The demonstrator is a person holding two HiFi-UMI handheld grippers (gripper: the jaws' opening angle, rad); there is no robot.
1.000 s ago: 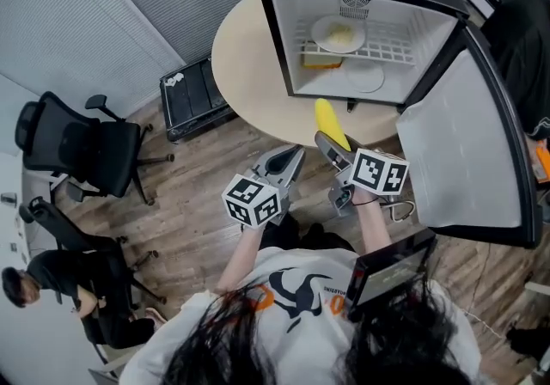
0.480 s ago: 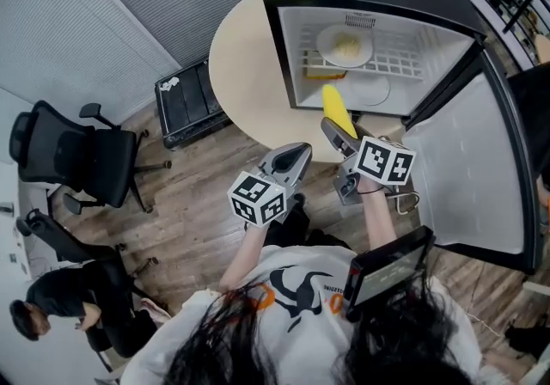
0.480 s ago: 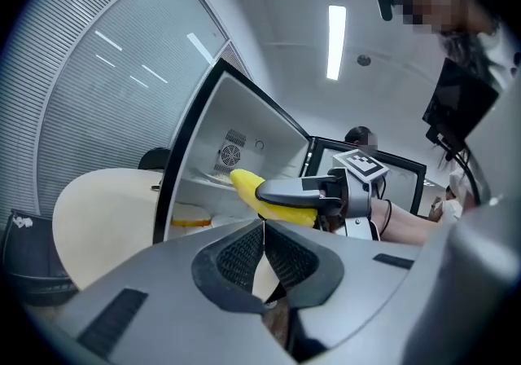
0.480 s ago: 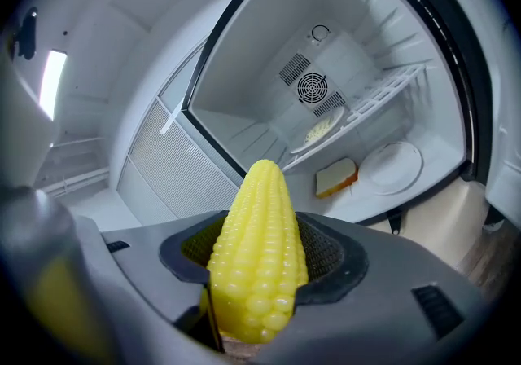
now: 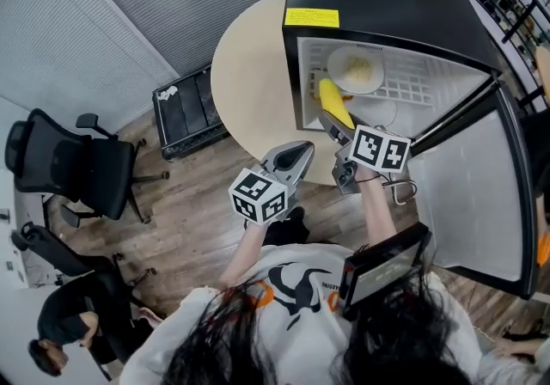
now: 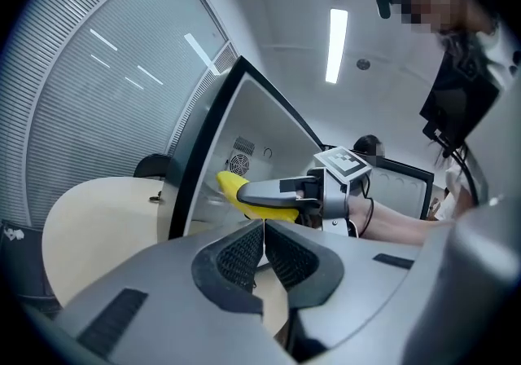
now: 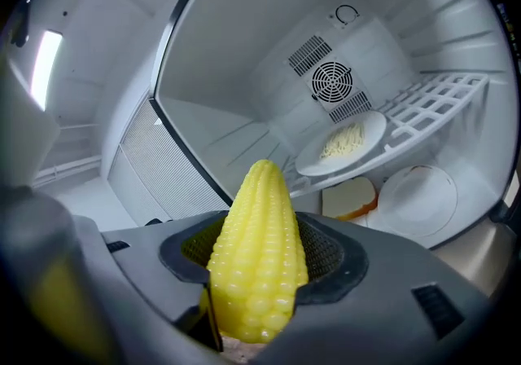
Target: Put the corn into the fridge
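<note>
A yellow corn cob stands between the jaws of my right gripper, which is shut on it. In the head view the corn points into the open black mini fridge, its tip at the fridge's front opening. The left gripper view shows the corn held out beside the fridge. My left gripper is shut with nothing in it, over the round table's near edge, left of the right gripper.
Inside the fridge a wire shelf carries a white plate of noodles. Below lie a bread slice and a white plate. The fridge door hangs open at right. The fridge stands on a round beige table. Office chairs stand at left.
My right gripper has carried the corn forward and up, from over the table's edge to the fridge opening. The left gripper has stayed about where it was.
</note>
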